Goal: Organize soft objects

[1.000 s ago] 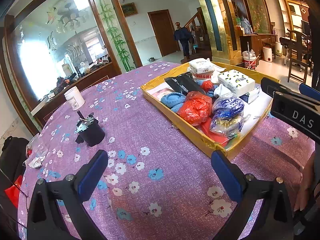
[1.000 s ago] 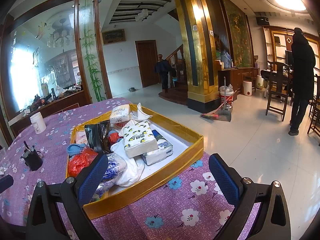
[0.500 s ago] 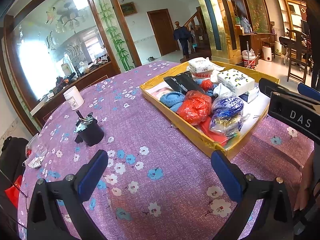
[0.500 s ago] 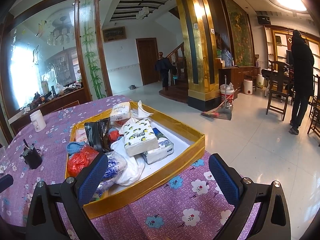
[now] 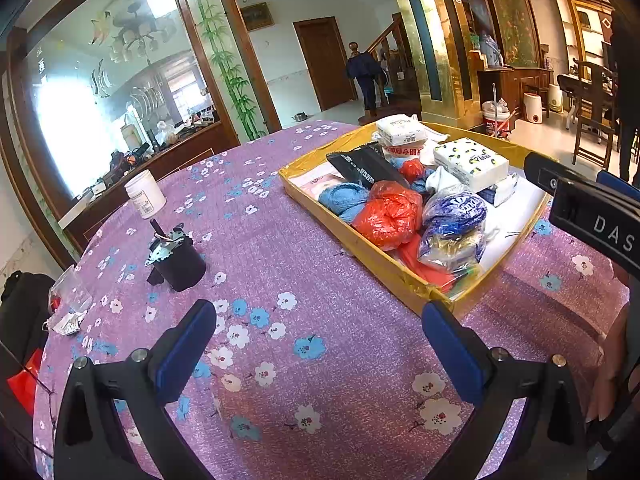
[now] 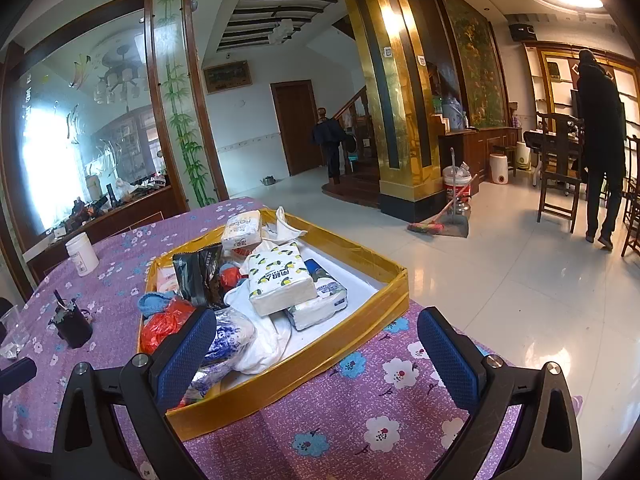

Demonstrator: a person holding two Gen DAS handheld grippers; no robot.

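A gold-rimmed tray [image 5: 384, 268] [image 6: 352, 320] on the purple flowered tablecloth holds soft goods: a red plastic bag [image 5: 388, 216] [image 6: 160, 326], a blue-and-white bag [image 5: 454, 220] [image 6: 228, 338], blue knitwear [image 5: 344, 198], a black pouch [image 5: 364, 166] [image 6: 198, 276], a lemon-print tissue pack [image 5: 470, 162] [image 6: 278, 278] and a white tissue pack [image 5: 400, 130] [image 6: 242, 228]. My left gripper [image 5: 320, 344] hovers open over bare cloth, left of the tray's near corner. My right gripper [image 6: 316, 354] hovers open over the tray's near rim. Neither holds anything.
A black pot with tools [image 5: 176, 258] [image 6: 72, 324] and a white jar [image 5: 145, 194] [image 6: 82, 254] stand on the table's left side. A clear plastic cup [image 5: 70, 294] lies by the left edge. Beyond the table: a person [image 6: 600, 140], chairs, a broom [image 6: 436, 220].
Both grippers have barely shifted; the views are almost the same. In the background a person at the stairs has moved slightly.
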